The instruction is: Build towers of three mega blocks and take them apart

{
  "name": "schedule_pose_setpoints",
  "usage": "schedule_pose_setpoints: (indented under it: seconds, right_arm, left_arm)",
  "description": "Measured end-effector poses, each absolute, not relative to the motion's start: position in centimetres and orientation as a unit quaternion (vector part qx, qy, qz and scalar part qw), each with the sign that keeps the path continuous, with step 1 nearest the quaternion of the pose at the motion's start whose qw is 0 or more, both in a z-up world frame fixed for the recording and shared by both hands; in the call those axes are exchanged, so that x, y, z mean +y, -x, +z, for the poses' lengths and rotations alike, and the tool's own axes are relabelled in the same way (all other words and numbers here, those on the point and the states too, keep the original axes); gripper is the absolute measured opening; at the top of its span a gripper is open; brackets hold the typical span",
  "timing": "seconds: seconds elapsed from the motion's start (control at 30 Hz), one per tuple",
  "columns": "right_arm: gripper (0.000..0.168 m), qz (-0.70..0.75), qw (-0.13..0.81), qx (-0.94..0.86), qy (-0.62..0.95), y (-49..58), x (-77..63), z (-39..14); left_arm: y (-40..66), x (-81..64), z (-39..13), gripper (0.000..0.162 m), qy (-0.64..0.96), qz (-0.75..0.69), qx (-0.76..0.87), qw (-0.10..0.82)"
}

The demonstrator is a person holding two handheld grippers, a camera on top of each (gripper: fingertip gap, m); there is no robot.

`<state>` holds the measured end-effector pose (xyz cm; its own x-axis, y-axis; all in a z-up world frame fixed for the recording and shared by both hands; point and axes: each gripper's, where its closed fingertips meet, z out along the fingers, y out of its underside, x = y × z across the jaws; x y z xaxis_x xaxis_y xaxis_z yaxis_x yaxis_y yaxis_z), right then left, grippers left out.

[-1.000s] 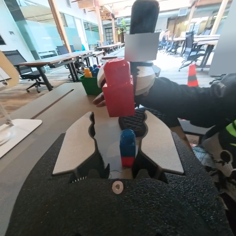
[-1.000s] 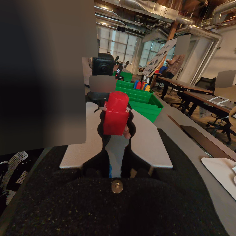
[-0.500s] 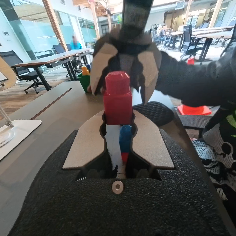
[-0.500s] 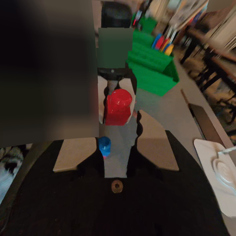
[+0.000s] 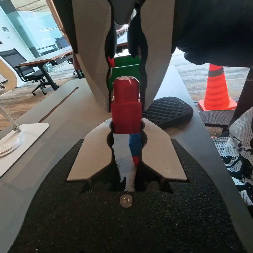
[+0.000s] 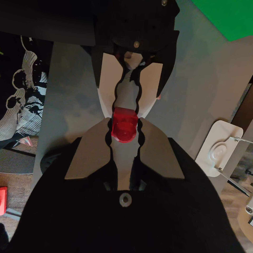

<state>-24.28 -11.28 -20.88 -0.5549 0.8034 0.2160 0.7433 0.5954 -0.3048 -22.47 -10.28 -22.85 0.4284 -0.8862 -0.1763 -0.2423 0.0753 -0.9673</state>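
Note:
A red mega block (image 5: 126,119) is held in the air above the grey table (image 5: 61,109). My left gripper (image 5: 127,127) is shut on its square body from the side. My right gripper (image 6: 124,123) reaches down from above and is shut on the block's upper part, with the stud (image 6: 123,133) facing its camera. In the left wrist view the right gripper's fingers (image 5: 94,68) straddle the stud. The left gripper's fingers (image 6: 109,84) show opposite in the right wrist view. A small stack of a blue block on a red one (image 5: 134,147) stands on the table under the held block.
A green bin (image 5: 126,71) with more blocks stands behind, and also shows in the right wrist view (image 6: 225,16). A black wrist pad (image 5: 167,112) lies to the right. A white lamp base (image 5: 20,136) sits at the left. An orange cone (image 5: 217,89) stands on the floor. The tips of both grippers are at nearly the same place.
The right gripper held the red block; the left closed on it. The right let go, swung over the top and closed on the block again from above.

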Motion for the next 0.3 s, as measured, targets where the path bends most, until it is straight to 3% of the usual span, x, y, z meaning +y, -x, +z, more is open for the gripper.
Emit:
schedule_pose_setpoints:
  seconds: [0.1, 0.2, 0.3]
  right_arm:
    - [0.034, 0.082, 0.173, -0.879, 0.436, 24.2, -11.0, -20.6]
    - [0.034, 0.069, 0.167, -0.877, 0.444, 23.7, -10.6, -20.2]
    - [0.034, 0.061, 0.152, -0.875, 0.455, 23.2, -10.4, -20.7]
  left_arm:
    - [22.6, -10.2, -22.5, 0.039, 0.609, -0.286, 0.448, 0.589]
    - [22.8, -10.4, -23.5, 0.065, 0.620, -0.290, 0.457, 0.568]
    - [22.9, -10.8, -25.2, 0.079, 0.632, -0.299, 0.468, 0.540]
